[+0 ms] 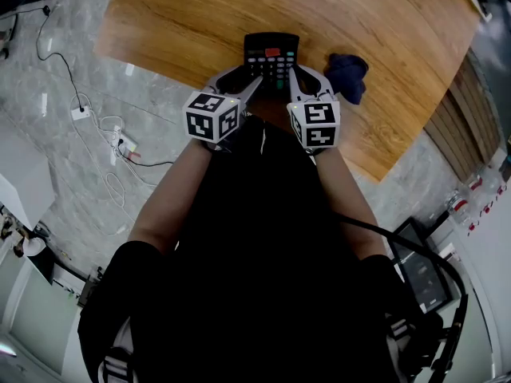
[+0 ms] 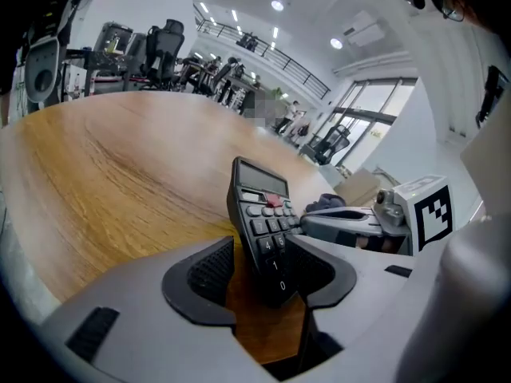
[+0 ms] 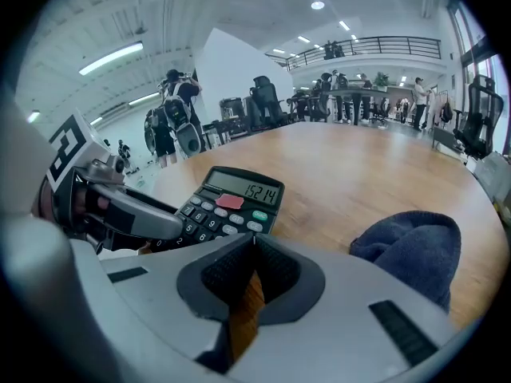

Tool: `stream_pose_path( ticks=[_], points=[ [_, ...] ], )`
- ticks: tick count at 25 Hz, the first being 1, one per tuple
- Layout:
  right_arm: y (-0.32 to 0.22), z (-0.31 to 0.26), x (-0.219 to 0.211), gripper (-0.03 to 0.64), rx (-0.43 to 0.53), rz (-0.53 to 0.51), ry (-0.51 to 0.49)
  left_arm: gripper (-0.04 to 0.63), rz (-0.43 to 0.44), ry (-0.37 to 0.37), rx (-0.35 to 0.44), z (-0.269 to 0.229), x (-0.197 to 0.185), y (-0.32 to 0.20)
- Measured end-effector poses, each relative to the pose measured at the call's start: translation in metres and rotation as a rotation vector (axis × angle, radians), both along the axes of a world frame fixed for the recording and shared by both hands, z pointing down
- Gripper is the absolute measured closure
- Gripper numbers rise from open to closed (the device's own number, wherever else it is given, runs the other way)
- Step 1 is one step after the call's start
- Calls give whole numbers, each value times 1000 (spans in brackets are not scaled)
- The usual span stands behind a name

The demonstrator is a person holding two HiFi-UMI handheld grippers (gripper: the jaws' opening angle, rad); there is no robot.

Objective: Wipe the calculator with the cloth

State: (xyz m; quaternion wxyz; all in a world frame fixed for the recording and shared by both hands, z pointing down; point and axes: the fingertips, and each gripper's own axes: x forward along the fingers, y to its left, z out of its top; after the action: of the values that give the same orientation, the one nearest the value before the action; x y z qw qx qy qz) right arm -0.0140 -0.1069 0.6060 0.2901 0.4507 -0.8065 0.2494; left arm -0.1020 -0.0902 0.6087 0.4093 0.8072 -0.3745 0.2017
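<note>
A black calculator [image 1: 271,54] lies on the wooden table [image 1: 184,22] near its front edge, display lit. In the left gripper view its near end [image 2: 263,222] sits between the jaws of my left gripper [image 2: 267,274], which stand open, with bare wood showing beside the left pad. My right gripper [image 3: 254,242] is shut on nothing, just right of the calculator [image 3: 227,206]. A dark blue cloth [image 1: 347,74] lies bunched on the table to the right of the calculator, and close to the right gripper in its own view [image 3: 411,250]. In the head view both grippers [image 1: 243,78] [image 1: 297,76] flank the calculator's near end.
The table's front edge runs just under both grippers. White cables and a power strip [image 1: 120,142] lie on the grey floor at left. A dark screen [image 1: 415,262] stands at lower right. Office chairs and desks stand beyond the table.
</note>
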Motion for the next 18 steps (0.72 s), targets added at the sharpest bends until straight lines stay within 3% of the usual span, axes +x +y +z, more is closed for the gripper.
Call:
stream_pose_path(
  ticks=[7, 14, 18],
  points=[
    [0, 0, 1, 601, -4, 27, -38, 411, 13, 59, -66, 4, 7, 1],
    [2, 1, 8, 601, -2, 34, -26, 462, -30, 136, -12, -10, 9, -1],
    [-1, -19, 31, 600, 77, 82, -3, 495, -94, 218, -8, -21, 13, -5]
  ],
)
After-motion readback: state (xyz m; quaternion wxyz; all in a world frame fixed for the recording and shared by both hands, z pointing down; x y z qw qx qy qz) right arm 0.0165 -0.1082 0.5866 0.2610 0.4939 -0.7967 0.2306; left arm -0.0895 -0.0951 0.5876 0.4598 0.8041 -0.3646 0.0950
